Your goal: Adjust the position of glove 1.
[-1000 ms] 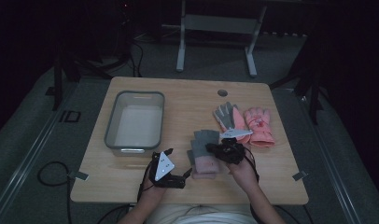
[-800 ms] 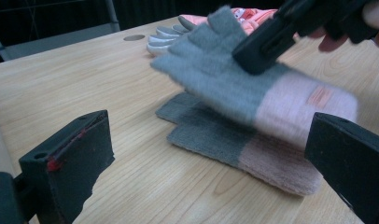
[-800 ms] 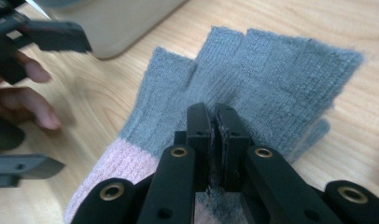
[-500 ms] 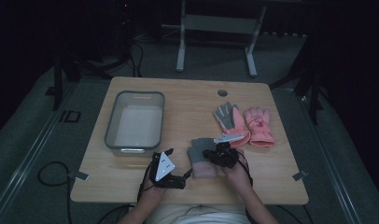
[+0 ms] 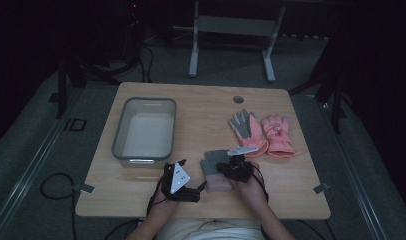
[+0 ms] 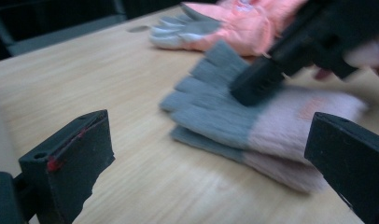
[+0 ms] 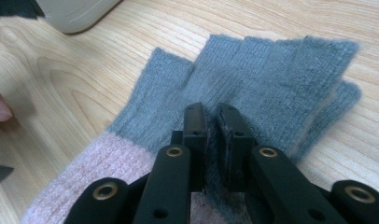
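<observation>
Two grey knit gloves with pale pink cuffs (image 5: 215, 172) (image 6: 253, 121) (image 7: 267, 65) lie stacked on the table near its front edge, fingers pointing away from the person. My right gripper (image 5: 225, 168) (image 7: 212, 114) points down onto the grey part of the top glove. Its jaws have just been opening and stand a narrow slit apart, with the tips resting on the knit. My left gripper (image 5: 199, 189) (image 6: 211, 163) lies low on the table left of the stack, open wide, facing the gloves with nothing between its jaws.
A pair of salmon-pink padded gloves (image 5: 263, 132) (image 6: 234, 28) lies behind and right of the stack, one showing a grey palm. A grey plastic bin (image 5: 118, 142) stands at the left. A round hole (image 5: 238, 99) marks the tabletop at the back.
My right gripper has sunk toward the table and shifted a little left, settling onto the knit gloves. The left gripper has stayed put.
</observation>
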`<action>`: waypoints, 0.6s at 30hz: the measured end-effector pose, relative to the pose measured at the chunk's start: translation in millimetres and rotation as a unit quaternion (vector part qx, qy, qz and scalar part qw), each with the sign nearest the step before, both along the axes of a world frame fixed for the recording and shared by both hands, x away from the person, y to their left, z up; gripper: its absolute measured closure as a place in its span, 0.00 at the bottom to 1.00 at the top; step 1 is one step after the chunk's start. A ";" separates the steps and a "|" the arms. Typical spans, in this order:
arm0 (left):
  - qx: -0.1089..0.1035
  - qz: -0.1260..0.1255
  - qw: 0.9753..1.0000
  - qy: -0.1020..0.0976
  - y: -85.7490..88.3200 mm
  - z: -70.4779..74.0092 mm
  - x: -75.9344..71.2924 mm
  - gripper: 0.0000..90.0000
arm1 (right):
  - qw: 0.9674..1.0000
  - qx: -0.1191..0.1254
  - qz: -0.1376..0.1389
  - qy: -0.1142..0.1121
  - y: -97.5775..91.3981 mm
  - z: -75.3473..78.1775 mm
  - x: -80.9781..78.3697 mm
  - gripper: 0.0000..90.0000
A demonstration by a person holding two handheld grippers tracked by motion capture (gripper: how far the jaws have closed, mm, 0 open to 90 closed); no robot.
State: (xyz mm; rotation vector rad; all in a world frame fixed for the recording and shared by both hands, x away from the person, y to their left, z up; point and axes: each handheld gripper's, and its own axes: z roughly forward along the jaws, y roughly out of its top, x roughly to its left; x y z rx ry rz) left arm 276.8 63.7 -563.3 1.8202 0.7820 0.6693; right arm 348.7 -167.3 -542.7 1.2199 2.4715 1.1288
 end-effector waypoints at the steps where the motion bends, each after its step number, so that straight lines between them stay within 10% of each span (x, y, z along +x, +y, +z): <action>1: -0.004 -0.004 1.000 0.003 1.0 0.1 0.6 0.01 | 1.000 0.000 0.000 -0.001 0.0 -0.1 -0.3 0.90; 12: 0.002 -0.109 0.994 0.017 -19.9 17.2 -6.7 0.05 | 0.998 0.021 -0.011 -0.052 -28.1 46.5 10.9 0.75; 15: 0.026 -0.126 0.990 0.053 -28.3 21.3 -1.6 0.05 | 0.998 0.017 -0.013 -0.054 -34.1 53.0 21.3 0.72; 18: 0.033 -0.179 0.981 0.075 -33.7 20.1 5.5 0.02 | 0.999 0.015 -0.015 -0.045 -35.1 51.0 31.1 0.68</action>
